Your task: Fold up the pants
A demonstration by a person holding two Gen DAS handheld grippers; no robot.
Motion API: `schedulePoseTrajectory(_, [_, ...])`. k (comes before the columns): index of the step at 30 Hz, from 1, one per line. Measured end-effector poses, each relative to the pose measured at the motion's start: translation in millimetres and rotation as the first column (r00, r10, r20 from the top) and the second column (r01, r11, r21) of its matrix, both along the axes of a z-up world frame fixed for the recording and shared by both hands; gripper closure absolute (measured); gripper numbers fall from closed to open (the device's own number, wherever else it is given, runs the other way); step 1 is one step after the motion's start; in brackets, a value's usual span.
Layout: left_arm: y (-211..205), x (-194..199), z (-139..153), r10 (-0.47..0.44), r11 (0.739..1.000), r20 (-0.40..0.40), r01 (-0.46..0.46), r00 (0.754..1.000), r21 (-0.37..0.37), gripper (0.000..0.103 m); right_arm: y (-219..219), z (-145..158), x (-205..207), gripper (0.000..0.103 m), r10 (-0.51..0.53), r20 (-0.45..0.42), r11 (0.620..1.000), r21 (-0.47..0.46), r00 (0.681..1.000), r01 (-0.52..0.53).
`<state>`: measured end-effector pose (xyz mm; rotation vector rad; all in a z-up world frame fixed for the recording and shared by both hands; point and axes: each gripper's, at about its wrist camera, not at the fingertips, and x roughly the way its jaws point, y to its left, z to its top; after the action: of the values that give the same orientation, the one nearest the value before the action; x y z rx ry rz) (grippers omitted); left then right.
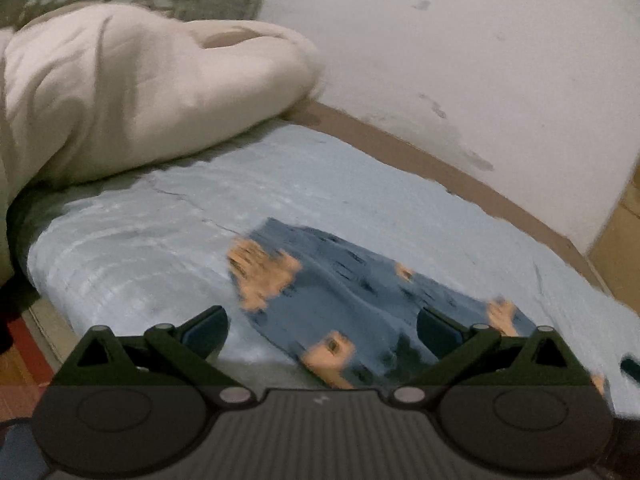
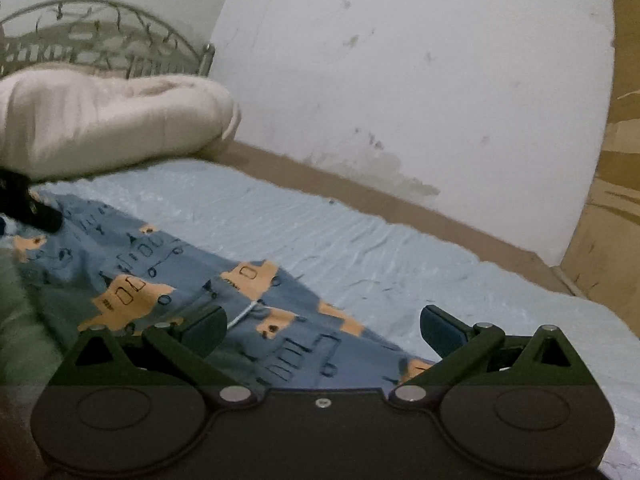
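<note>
Blue pants (image 1: 360,300) printed with orange vehicles lie rumpled on a light blue bedsheet (image 1: 140,240). My left gripper (image 1: 322,330) hovers open just above their near edge, nothing between its fingers. In the right wrist view the same pants (image 2: 180,272) spread from the left toward the middle, a white drawstring showing near the waist. My right gripper (image 2: 322,330) is open over the pants' near part, fingers empty. The tip of the left gripper (image 2: 40,212) shows dark at the far left, above the pants' far end.
A bulky cream duvet (image 1: 140,88) is heaped at the head of the bed before a metal headboard (image 2: 100,40). A white stained wall (image 2: 400,100) runs along the bed's far side, above a brown strip. Cardboard (image 2: 612,220) stands at the right.
</note>
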<state>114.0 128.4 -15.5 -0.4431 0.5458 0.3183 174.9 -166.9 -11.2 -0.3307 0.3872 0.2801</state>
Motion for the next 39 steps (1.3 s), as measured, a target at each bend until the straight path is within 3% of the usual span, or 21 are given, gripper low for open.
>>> schedulePoseTrajectory(4, [19, 20, -4, 0.042, 0.999, 0.002, -0.042, 0.999, -0.029, 0.001, 4, -19, 13, 0.001, -0.035, -0.067, 0.999, -0.022, 0.997, 0.033])
schedulePoseTrajectory(9, [35, 26, -25, 0.029, 0.993, 0.034, -0.025, 0.999, -0.119, 0.001, -3, -28, 14, 0.001, -0.036, -0.089, 0.998, 0.039, 0.995, 0.040])
schedulePoseTrajectory(13, [35, 28, -32, 0.006, 0.998, 0.030, -0.004, 1.000, -0.069, 0.001, -6, -33, 17, 0.001, -0.050, -0.101, 0.996, 0.067, 0.994, 0.056])
schedulePoseTrajectory(33, [30, 24, -34, 0.004, 0.999, 0.046, -0.001, 0.999, -0.048, 0.001, 3, -36, 7, 0.001, -0.069, -0.022, 0.997, 0.017, 0.997, 0.069])
schedulePoseTrajectory(36, [33, 19, -33, 0.014, 0.997, 0.077, -0.008, 0.997, -0.072, 0.002, 3, -36, 7, 0.001, -0.070, -0.019, 0.997, 0.016, 0.997, 0.070])
schedulePoseTrajectory(39, [41, 8, -32, 0.073, 0.989, 0.149, -0.053, 0.986, -0.138, 0.012, 3, -36, 7, 0.001, -0.070, -0.018, 0.997, 0.016, 0.997, 0.070])
